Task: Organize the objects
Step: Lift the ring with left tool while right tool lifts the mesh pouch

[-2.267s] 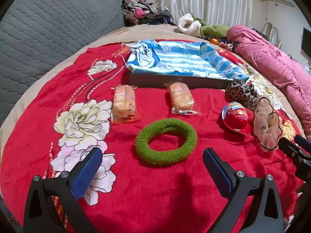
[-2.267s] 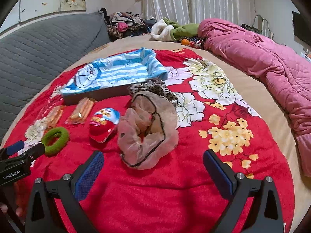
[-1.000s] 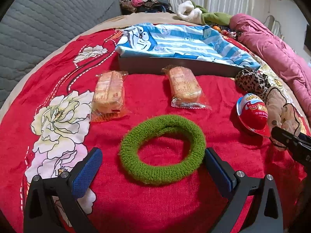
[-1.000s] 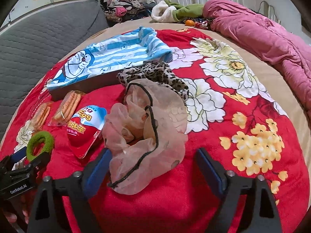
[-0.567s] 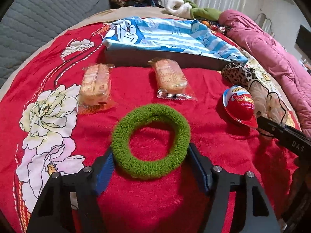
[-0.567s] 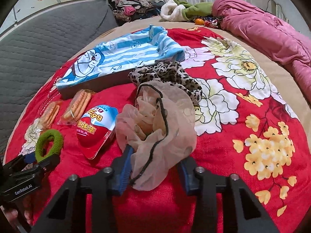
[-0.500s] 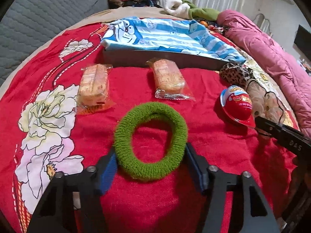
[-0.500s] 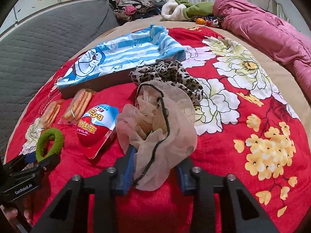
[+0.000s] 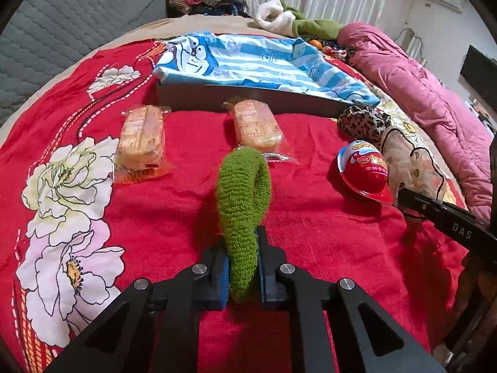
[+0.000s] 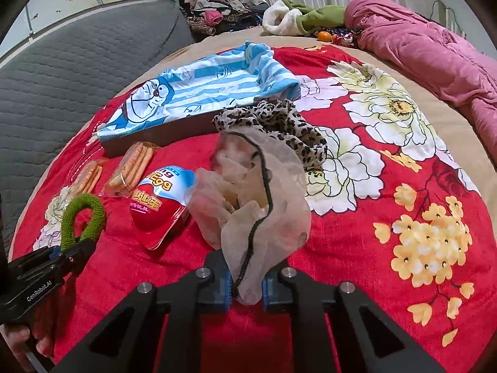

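Observation:
My left gripper [image 9: 243, 272] is shut on a green fuzzy scrunchie [image 9: 243, 195], squeezed into a narrow loop standing up from the red blanket; it also shows in the right wrist view [image 10: 82, 219]. My right gripper [image 10: 247, 283] is shut on the near edge of a sheer beige scrunchie [image 10: 257, 199] with a black cord. A leopard-print scrunchie [image 10: 279, 127] lies just behind it. A red egg-shaped toy pack [image 9: 365, 168] lies between the two grippers. Two cracker packs [image 9: 141, 138] [image 9: 256, 126] lie in front of a dark box [image 9: 248, 96] lined with blue striped cloth.
Everything rests on a red flowered blanket [image 9: 310, 223] over a bed. A pink quilt [image 10: 435, 59] is bunched at the far right. A grey quilted headboard [image 10: 62, 71] stands at the left. Loose clothes [image 9: 279, 18] are piled behind the box.
Both grippers have closed: the left squeezed the green scrunchie from a round ring into a narrow loop, the right clamped onto the beige scrunchie's near edge.

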Action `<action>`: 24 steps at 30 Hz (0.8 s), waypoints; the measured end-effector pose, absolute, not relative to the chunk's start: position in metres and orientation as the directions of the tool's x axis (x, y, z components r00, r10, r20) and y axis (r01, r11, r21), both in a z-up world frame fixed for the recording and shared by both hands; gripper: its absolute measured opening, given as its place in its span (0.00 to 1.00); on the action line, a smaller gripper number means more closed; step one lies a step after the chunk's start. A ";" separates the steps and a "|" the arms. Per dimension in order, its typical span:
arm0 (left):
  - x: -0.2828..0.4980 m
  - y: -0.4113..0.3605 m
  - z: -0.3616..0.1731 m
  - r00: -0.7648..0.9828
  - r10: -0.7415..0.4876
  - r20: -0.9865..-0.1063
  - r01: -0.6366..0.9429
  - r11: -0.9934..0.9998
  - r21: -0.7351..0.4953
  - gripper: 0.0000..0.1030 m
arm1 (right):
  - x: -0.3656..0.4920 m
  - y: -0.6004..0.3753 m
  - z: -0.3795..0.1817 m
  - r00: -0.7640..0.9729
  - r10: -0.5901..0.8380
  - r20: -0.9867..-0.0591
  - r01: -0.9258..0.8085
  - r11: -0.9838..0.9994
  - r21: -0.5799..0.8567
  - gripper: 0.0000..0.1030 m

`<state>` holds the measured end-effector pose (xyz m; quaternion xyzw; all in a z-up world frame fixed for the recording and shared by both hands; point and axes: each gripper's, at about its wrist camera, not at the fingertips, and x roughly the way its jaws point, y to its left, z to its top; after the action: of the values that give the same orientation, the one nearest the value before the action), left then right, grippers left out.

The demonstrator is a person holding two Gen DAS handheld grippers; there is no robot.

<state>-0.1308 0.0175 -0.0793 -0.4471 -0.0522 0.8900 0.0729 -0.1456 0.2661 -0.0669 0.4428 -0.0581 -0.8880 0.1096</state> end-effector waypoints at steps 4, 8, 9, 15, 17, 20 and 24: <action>-0.129 0.017 -0.078 -0.591 0.171 -0.788 -0.076 -0.985 -0.157 0.13 | -0.144 0.266 -0.064 -0.588 -0.247 -0.771 0.145 -0.969 0.200 0.13; -0.127 0.016 -0.077 -0.596 0.171 -0.784 -0.074 -0.984 -0.159 0.13 | -0.142 0.267 -0.061 -0.590 -0.246 -0.769 0.143 -0.969 0.201 0.13; -0.127 0.016 -0.077 -0.598 0.175 -0.782 -0.073 -0.984 -0.165 0.12 | -0.142 0.268 -0.060 -0.592 -0.246 -0.768 0.142 -0.969 0.201 0.12; -0.120 0.016 -0.067 -0.622 0.172 -0.764 -0.085 -0.985 -0.153 0.12 | -0.133 0.271 -0.050 -0.613 -0.252 -0.749 0.141 -0.968 0.210 0.12; -0.118 0.016 -0.063 -0.626 0.185 -0.757 -0.089 -0.982 -0.166 0.12 | -0.130 0.272 -0.046 -0.620 -0.252 -0.743 0.141 -0.967 0.211 0.12; -0.115 0.015 -0.056 -0.643 0.182 -0.744 -0.088 -0.983 -0.164 0.12 | -0.127 0.272 -0.040 -0.629 -0.253 -0.735 0.143 -0.967 0.210 0.12; -0.111 0.013 -0.045 -0.664 0.175 -0.727 -0.091 -0.984 -0.154 0.12 | -0.122 0.271 -0.031 -0.644 -0.262 -0.719 0.151 -0.965 0.216 0.12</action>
<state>-0.1113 0.0134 -0.0454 -0.4034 -0.0521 0.9106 0.0728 -0.1219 0.2714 -0.0310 0.4062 -0.0679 -0.9041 0.1143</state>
